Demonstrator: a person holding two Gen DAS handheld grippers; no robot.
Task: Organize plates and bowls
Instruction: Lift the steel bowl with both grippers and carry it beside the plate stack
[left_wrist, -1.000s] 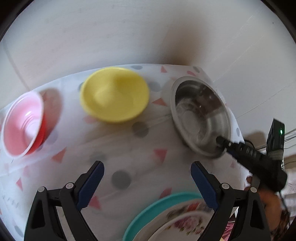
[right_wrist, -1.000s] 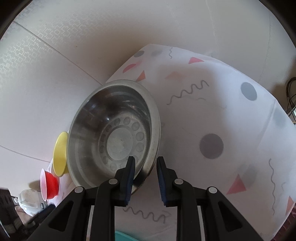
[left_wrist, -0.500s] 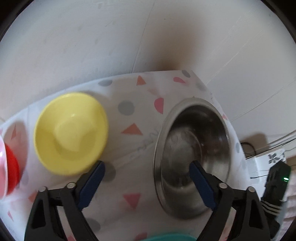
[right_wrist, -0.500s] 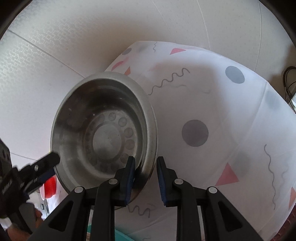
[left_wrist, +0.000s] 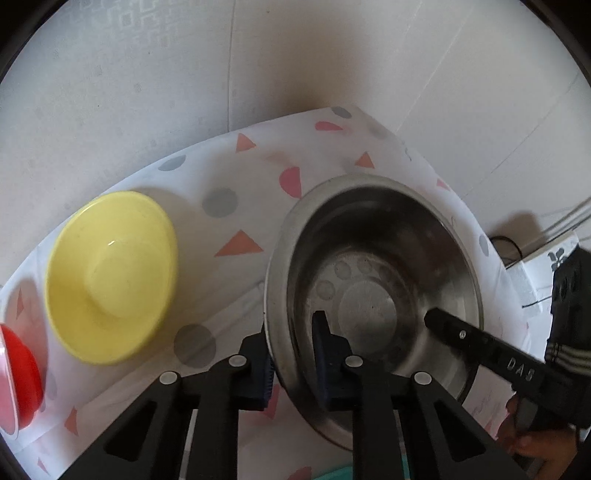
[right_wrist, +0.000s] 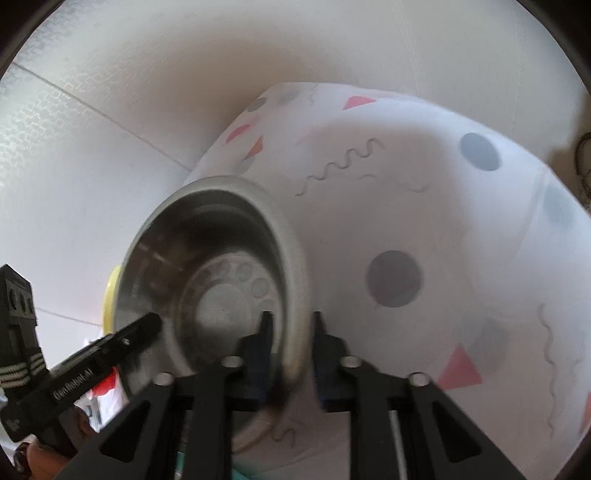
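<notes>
Steel bowl (left_wrist: 373, 295) is clamped at opposite rims by both steeply down-pointing tools, left tool (left_wrist: 291, 365) just closed, right tool (right_wrist: 290, 354) too.

Shiny metal bowl (left_wrist: 373, 273), matt cloth (left_wrist: 236, 206).
</notes>
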